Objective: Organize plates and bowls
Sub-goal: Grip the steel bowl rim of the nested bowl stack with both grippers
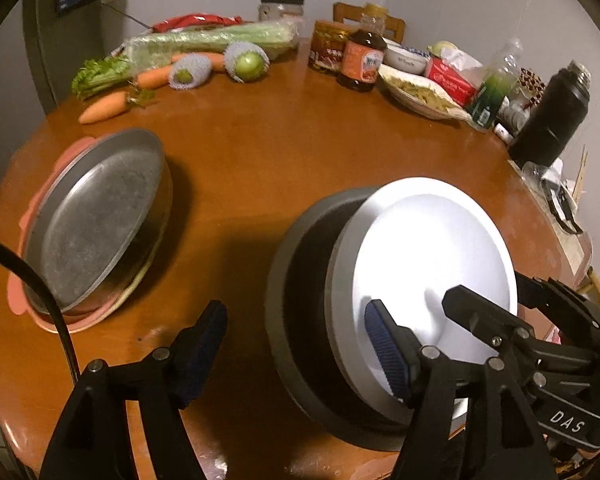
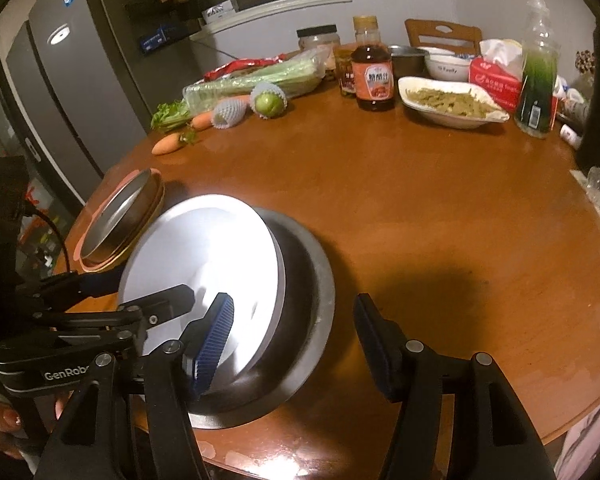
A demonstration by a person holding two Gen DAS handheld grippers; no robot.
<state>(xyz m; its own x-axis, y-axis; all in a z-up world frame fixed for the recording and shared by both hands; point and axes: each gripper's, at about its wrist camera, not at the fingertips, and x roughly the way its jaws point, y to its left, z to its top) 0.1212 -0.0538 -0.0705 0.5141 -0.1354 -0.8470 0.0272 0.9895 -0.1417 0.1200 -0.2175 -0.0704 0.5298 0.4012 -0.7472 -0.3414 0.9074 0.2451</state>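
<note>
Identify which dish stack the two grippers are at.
The white plate tilted in the dark bowl, not the metal pan on the pink dish.

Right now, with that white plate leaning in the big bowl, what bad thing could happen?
1. The white plate sits tilted inside the dark metal bowl, not flat. With both tongs open around it, it might slide or clatter down.
2. The left tongs and right tongs crowd the same plate, so they could bump each other.
3. The steel pan also leans on the pink plate near the table edge; a knock might tip it off.
</note>
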